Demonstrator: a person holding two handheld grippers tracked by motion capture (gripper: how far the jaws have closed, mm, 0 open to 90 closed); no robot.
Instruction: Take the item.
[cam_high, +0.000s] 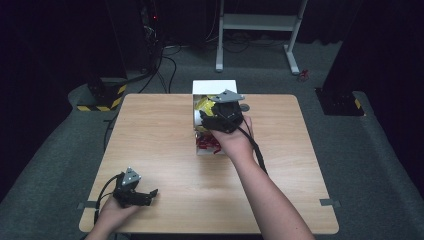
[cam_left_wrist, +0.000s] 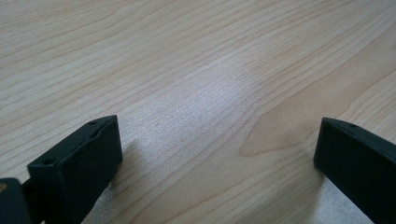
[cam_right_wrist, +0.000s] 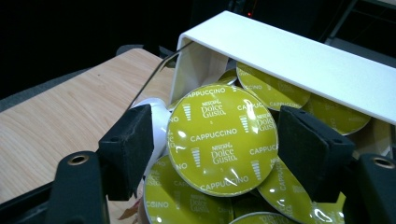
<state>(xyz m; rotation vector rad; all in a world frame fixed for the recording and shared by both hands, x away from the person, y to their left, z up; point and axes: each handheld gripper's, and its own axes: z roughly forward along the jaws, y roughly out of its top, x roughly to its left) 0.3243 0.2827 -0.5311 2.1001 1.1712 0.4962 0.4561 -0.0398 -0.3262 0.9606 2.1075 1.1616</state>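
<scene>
Risk check, view by view. High view: right gripper (cam_high: 210, 120) down in white box (cam_high: 214, 87), left gripper (cam_high: 145, 196) idle near table (cam_high: 160, 145) edge. Left gripper view: jaws apart, bare wood between. Right gripper view: jaws flank green capsule (cam_right_wrist: 222, 140), pads seemingly touching its rim; can't tell if clamped. Slick round lid could slip, or the lift could drag neighbouring capsules (cam_right_wrist: 275, 86).

One white box (cam_high: 214, 86), two tongs, and at least seven green capsules (cam_right_wrist: 222, 139).

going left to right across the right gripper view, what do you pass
Wooden table → left black finger of the right gripper → green cappuccino capsule between the jaws → right black finger; the white box spans above.
</scene>
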